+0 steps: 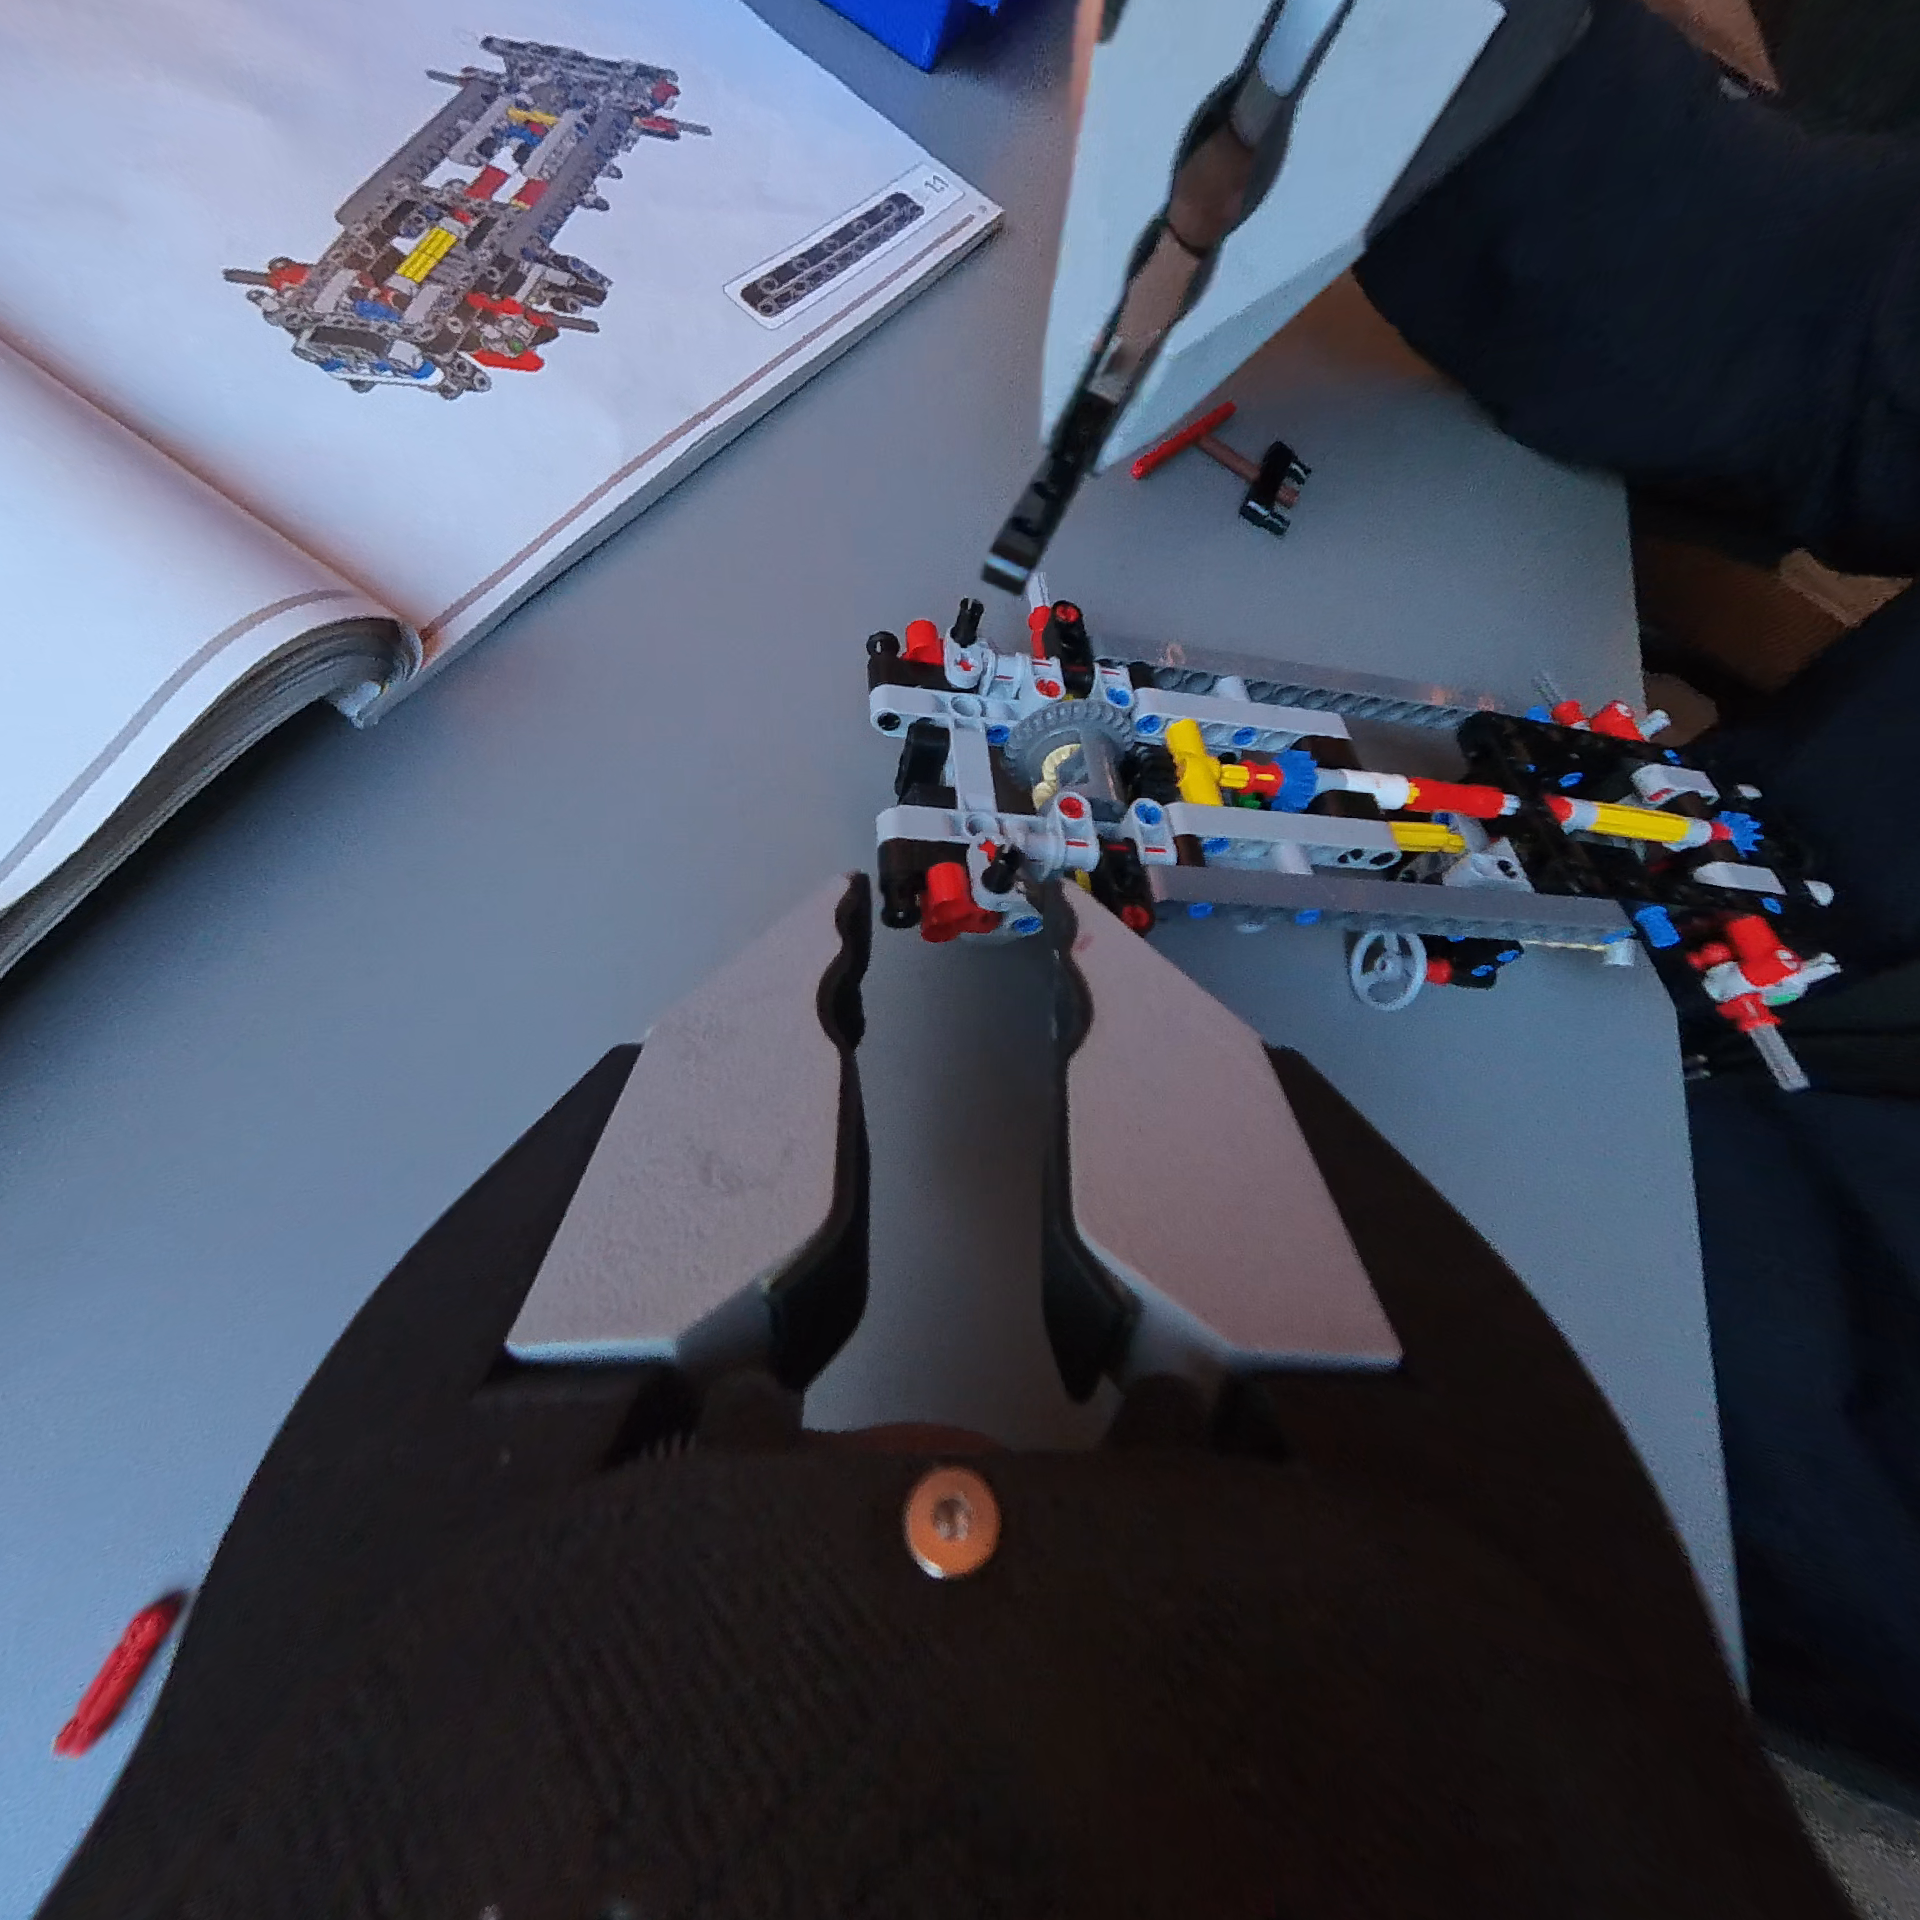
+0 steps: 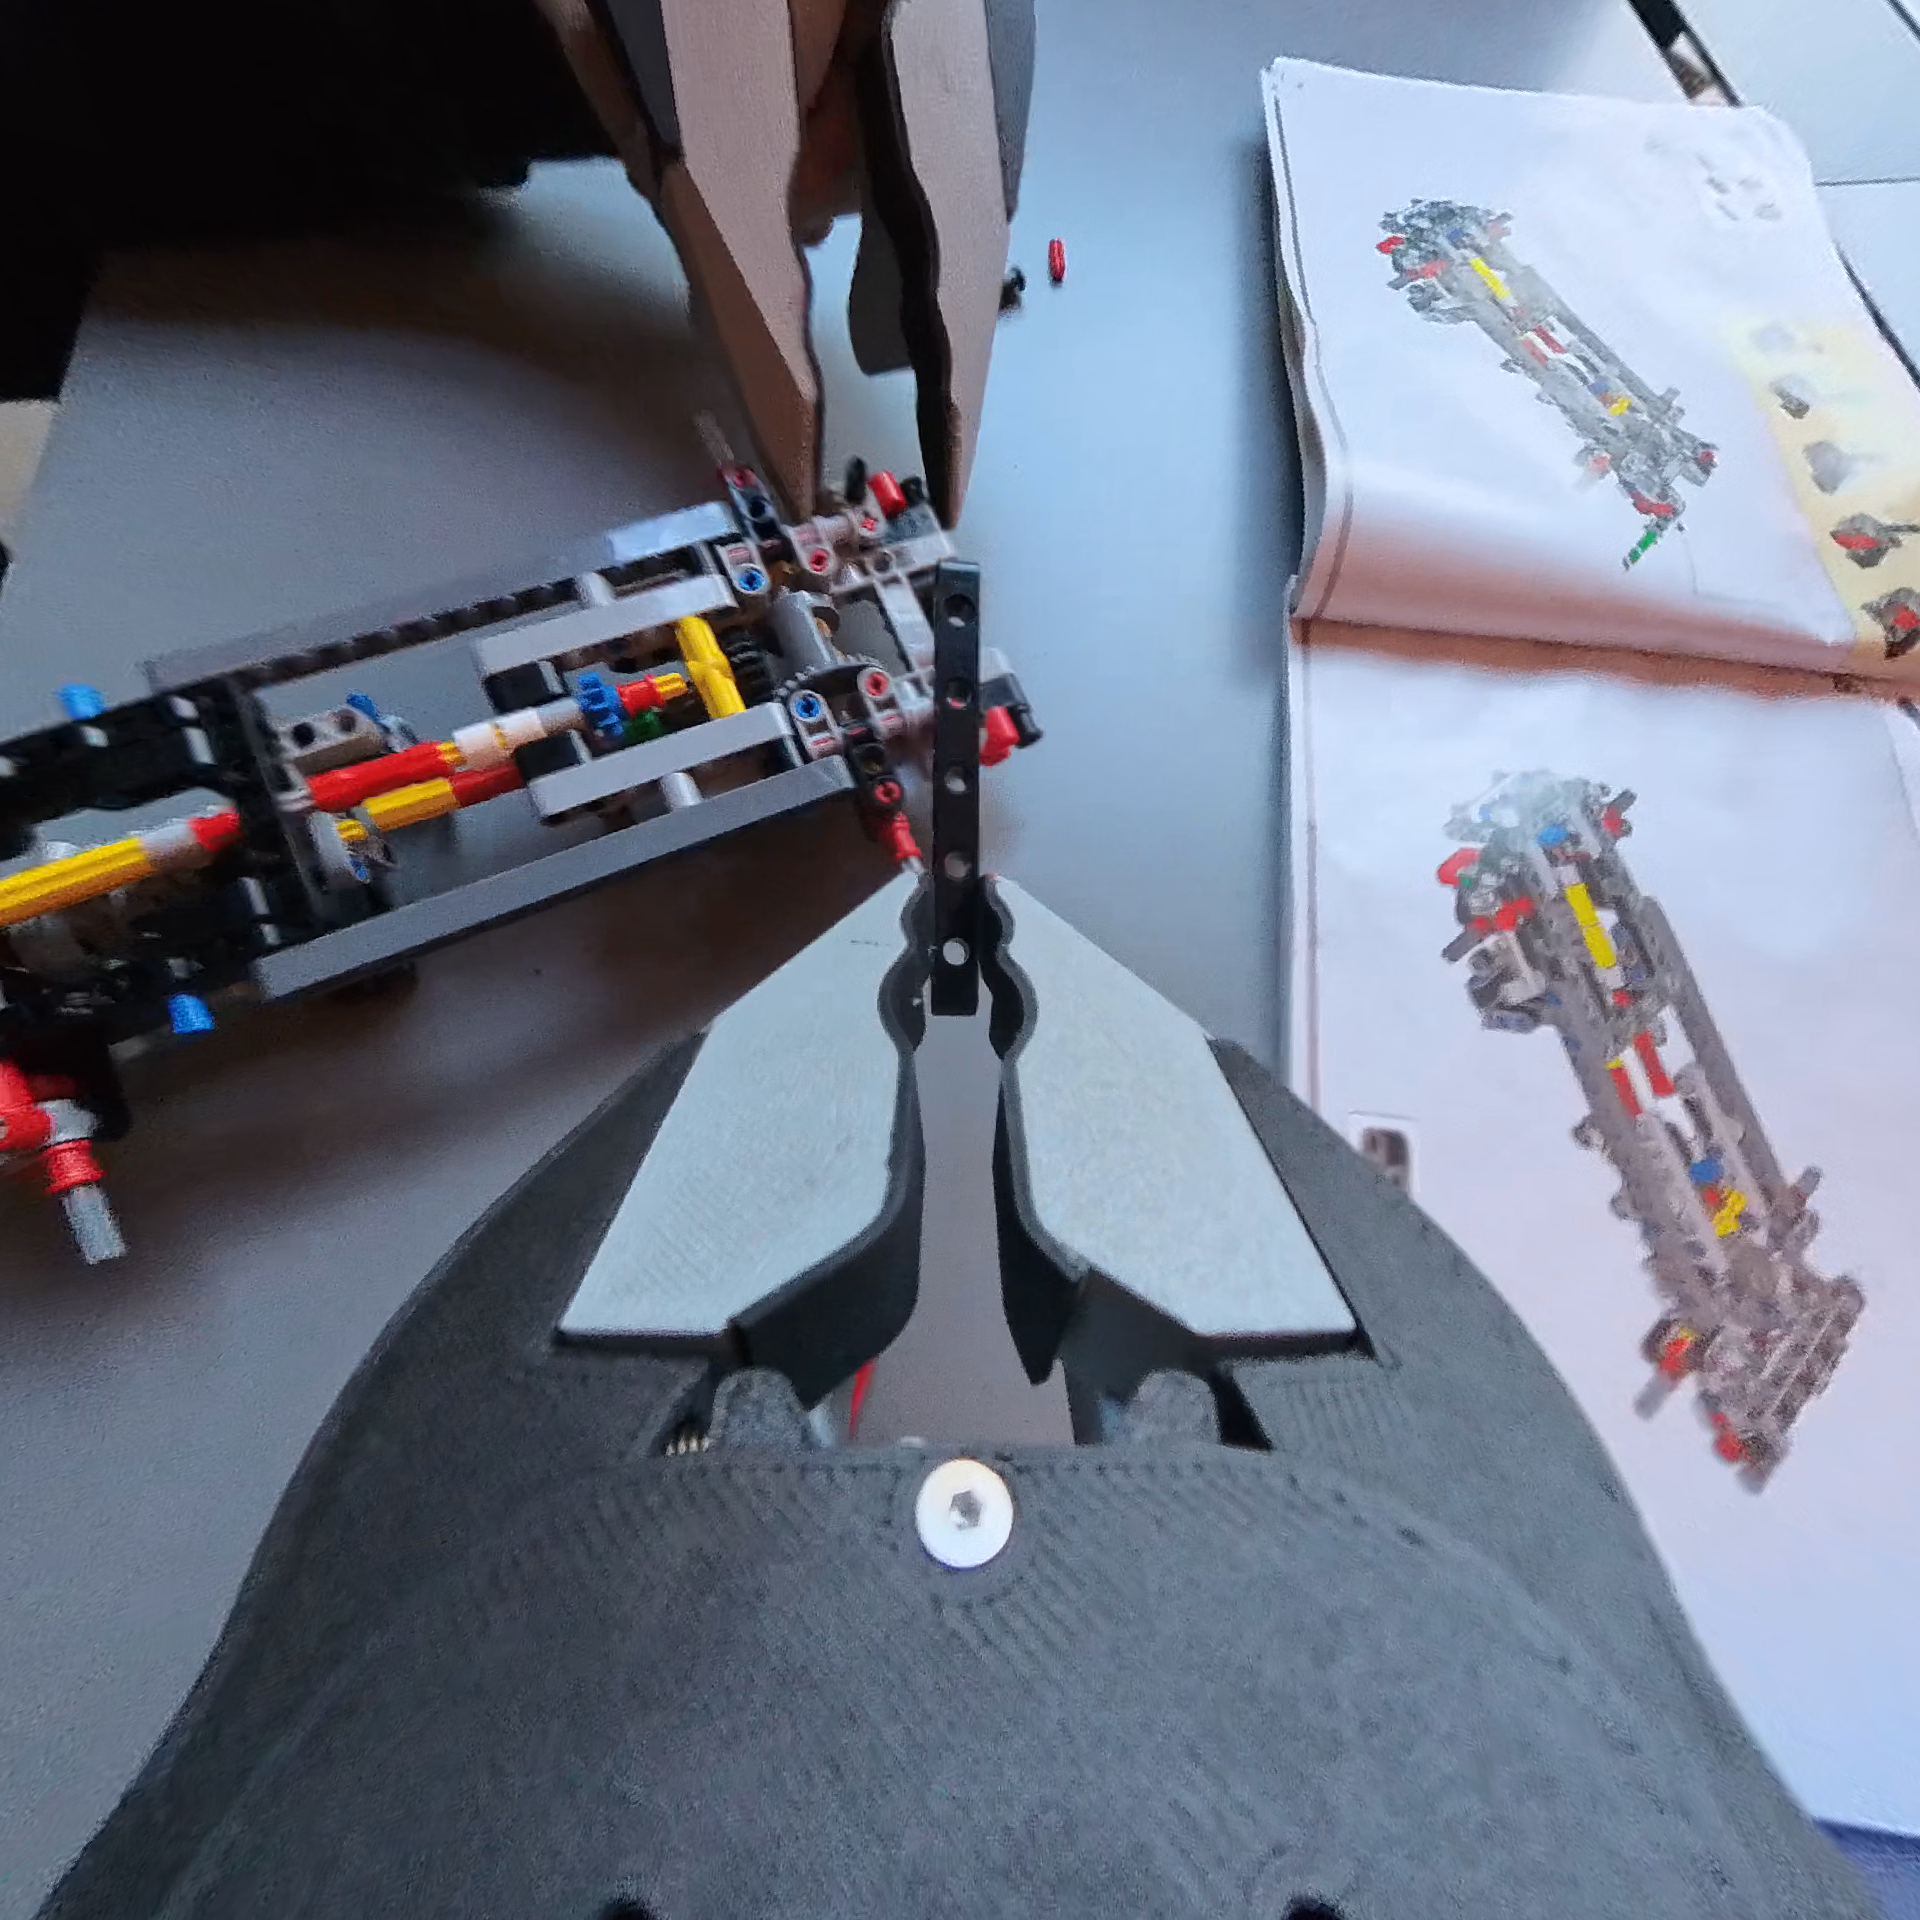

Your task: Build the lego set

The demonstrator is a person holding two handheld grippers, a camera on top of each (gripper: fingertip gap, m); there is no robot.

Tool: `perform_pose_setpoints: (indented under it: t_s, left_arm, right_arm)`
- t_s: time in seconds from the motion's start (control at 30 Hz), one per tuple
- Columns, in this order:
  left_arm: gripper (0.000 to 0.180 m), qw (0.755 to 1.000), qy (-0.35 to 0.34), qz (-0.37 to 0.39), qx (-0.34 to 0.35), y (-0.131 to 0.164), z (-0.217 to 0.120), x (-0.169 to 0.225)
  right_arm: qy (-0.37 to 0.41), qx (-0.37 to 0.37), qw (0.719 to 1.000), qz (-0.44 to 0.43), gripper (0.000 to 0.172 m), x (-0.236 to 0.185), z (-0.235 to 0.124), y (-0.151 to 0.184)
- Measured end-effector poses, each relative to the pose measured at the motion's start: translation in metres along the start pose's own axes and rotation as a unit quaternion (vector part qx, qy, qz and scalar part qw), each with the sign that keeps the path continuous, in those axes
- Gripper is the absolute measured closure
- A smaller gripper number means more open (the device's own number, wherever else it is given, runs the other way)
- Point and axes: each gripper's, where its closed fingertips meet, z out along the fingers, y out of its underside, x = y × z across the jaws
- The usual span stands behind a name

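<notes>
brick chassis (image 1: 1299,810) ahead, open manual (image 1: 468,312) left

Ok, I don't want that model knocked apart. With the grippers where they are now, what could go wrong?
1. The right gripper pinches the black holed beam only at its lower end, so a bump against the brick-built chassis could twist it in the pads.
2. The left gripper is open with its tips at the chassis end; a nudge might push the model toward the table edge or dislodge the small red pins there.
</notes>
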Motion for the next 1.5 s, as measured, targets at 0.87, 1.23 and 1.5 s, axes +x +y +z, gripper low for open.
perform_pose_setpoints:
  t_s: [0.87, 1.23, 1.5]
  left_arm:
    - [0.147, 0.992, 0.101, 0.078, 0.017, -0.019, 0.058, 0.06]
    - [0.149, 0.983, 0.159, 0.087, 0.022, -0.025, 0.057, 0.067]
    - [0.158, 0.98, 0.141, 0.131, 0.053, -0.035, 0.051, 0.07]
  right_arm:
    - [0.016, 0.004, 0.998, 0.06, 0.167, -0.054, -0.045, 0.014]
    - [-0.013, -0.048, 0.998, 0.039, 0.167, -0.061, -0.025, 0.023]
    - [-0.011, -0.045, 0.998, 0.035, 0.167, -0.055, -0.024, 0.018]
